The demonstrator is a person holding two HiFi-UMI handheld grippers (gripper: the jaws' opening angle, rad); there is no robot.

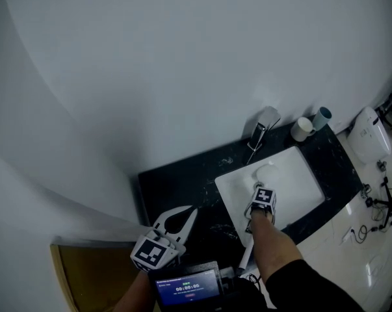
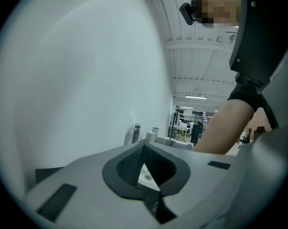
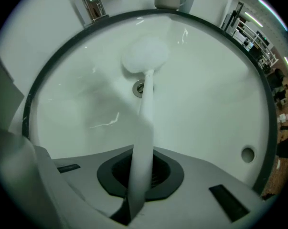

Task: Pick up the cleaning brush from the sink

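Jaws of right gripper (image 3: 139, 168) pinch cleaning brush (image 3: 144, 106) handle, head seemingly touching sink (image 3: 213, 104).

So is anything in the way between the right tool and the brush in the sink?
No, nothing visible is. The right tool is already shut on the white handle of the brush, down inside the sink.

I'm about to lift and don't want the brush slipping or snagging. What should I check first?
1. Right gripper shut on the cleaning brush handle: ok.
2. Handle runs centred between the pads: ok.
3. Brush head lifted off the sink: cannot tell; it lies by the drain.
4. Faucet stands apart from the brush, at the rim: ok.
5. Left gripper shut, empty, away from the sink: ok.
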